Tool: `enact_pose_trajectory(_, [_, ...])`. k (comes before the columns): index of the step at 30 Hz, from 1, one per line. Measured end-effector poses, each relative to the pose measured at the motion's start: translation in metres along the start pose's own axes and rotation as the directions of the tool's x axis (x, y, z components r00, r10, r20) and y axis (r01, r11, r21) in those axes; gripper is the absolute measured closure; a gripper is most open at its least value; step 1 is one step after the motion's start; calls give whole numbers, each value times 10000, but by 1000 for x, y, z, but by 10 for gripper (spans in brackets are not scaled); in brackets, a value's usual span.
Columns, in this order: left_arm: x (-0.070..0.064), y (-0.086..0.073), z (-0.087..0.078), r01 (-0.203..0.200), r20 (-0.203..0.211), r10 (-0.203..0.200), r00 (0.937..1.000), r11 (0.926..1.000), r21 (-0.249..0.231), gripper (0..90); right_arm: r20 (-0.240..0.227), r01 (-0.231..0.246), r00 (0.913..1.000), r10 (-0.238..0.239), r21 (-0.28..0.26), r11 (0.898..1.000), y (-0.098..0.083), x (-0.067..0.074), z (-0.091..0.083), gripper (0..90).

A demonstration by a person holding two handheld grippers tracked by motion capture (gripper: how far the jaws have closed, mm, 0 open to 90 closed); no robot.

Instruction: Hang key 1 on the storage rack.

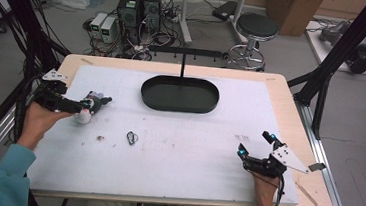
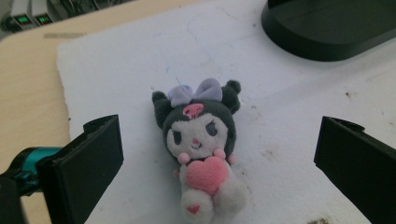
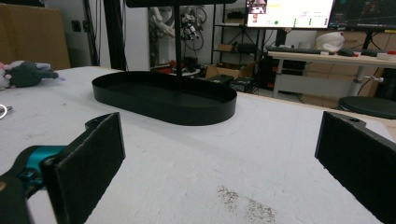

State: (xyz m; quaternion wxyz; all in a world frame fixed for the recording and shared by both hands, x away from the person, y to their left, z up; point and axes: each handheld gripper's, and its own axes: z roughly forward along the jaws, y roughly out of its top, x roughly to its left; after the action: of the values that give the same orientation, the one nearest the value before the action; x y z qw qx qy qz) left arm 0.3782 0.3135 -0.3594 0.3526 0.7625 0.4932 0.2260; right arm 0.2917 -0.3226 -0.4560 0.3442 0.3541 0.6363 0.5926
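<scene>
Dark grey and white plush doll with lilac bow, pink heart, black oval tray, white mat

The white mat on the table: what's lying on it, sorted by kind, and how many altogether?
Plush toys: 1, the plush toy between the open left gripper jaws.
Black trays: 1, the oval tray with an upright post.
Metal rings: 1, the small ring near the middle.
Total: 3

This is a robotics or research lab: computer towers and tangled cables sit on the grey floor beyond the table's far edge, black frame struts flank the table, and desks with lit monitors fill the background.
</scene>
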Motion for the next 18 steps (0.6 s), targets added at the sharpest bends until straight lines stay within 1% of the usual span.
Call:
enact_pose_trajectory(2, [2,1,5,-6,-4,6,10000,9994,332,17,-11,-13,10000,13,-4,10000,0,0,0,7])
enact_pose_trajectory(4, [3,1,10,110,58,-114,9999,9984,553,17,-10,-11,10000,11,-1,10000,0,0,0,7])
enact_pose_trajectory(6, [5,1,13,278,277,-298,9992,9972,691,17,-18,-12,10000,12,-2,10000,0,0,0,7])
enact_pose_trajectory(9, [5,1,17,363,295,-388,9988,9958,838,17,-10,-5,10000,5,-4,10000,0,0,0,7])
enact_pose_trajectory(10, [6,0,18,388,243,-412,9989,9948,943,17,-11,-11,10000,11,-2,10000,0,0,0,8])
enact_pose_trajectory(13, [7,-1,23,379,185,-406,9990,9909,1289,17,-7,-49,10000,49,10,10000,0,0,0,8])
enact_pose_trajectory(15, [7,-1,26,332,232,-368,9991,9895,1407,17,-2,-23,10000,23,-40,10000,0,-1,0,7])
enact_pose_trajectory(16, [7,-2,28,304,248,-345,9991,9881,1508,17,-11,-93,10000,93,-10,10000,0,0,0,7])
enact_pose_trajectory(18, [6,-2,32,209,249,-255,9994,9850,1711,17,15,-21,10000,21,-36,10000,0,-1,0,8])
